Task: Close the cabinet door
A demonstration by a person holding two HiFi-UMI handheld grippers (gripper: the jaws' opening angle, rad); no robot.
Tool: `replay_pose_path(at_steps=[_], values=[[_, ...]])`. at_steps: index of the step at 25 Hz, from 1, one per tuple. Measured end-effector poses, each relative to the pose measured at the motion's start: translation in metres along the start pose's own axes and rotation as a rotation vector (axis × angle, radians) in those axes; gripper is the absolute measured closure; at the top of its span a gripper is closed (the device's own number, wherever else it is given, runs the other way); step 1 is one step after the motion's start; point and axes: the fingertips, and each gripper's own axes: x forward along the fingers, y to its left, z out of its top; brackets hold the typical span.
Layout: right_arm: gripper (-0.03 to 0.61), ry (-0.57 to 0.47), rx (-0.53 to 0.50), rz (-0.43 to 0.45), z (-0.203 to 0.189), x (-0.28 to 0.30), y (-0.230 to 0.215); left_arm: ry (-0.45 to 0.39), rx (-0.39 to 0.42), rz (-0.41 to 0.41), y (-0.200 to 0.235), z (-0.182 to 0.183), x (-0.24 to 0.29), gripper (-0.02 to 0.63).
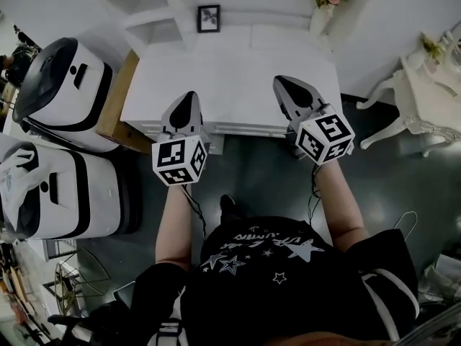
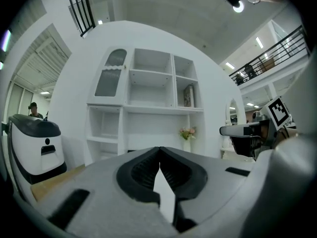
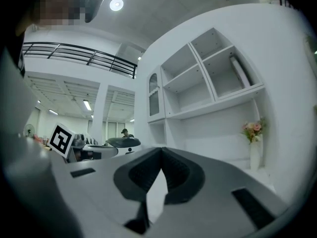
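The cabinet (image 2: 148, 108) is a white shelf unit standing straight ahead of both grippers. Its door (image 2: 110, 78), with an arched pane, is in the top left compartment. It looks flush in its frame, though I cannot tell whether it is fully home. The other compartments are open shelves.

The left gripper (image 1: 187, 96) and right gripper (image 1: 282, 81) are held side by side and apart over the front edge of the white tabletop (image 1: 230, 71). On each, the fingers are pressed together at the tips with nothing between them.

A framed picture (image 1: 209, 18) leans at the back of the tabletop. A vase of flowers (image 1: 322, 9) stands near its right rear corner. The rest of the surface is bare.

On the left, two bulky white and black machines (image 1: 61, 92) stand close to the cabinet. A brown board (image 1: 115, 99) is wedged between the nearer one and the cabinet's side, so that flank is crowded. On the right, a white carved table (image 1: 425, 99) stands a little way off, with dark floor (image 1: 266, 179) between it and the cabinet. The floor below the person's arms is open. A person in a cap (image 2: 32, 110) stands far off beyond the machines.
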Motion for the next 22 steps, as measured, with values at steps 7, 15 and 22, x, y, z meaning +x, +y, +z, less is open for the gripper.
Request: replay_pose_path(at_steps=[7,15,22], values=[[0.574,0.016,-0.003,-0.076,-0.003,-0.119,-0.036,0.005,-0.006,-0.082,-0.121,-0.009,-0.022,0.604],[0.574,0.062,-0.004,-0.144,-0.015,-0.237,-0.050,0.045,-0.023,-0.153,-0.223,-0.028,-0.062,0.604],[0.574,0.087,0.022,-0.177,-0.035,-0.286,-0.043,0.098,-0.022,-0.204,-0.264,-0.051,-0.091,0.604]])
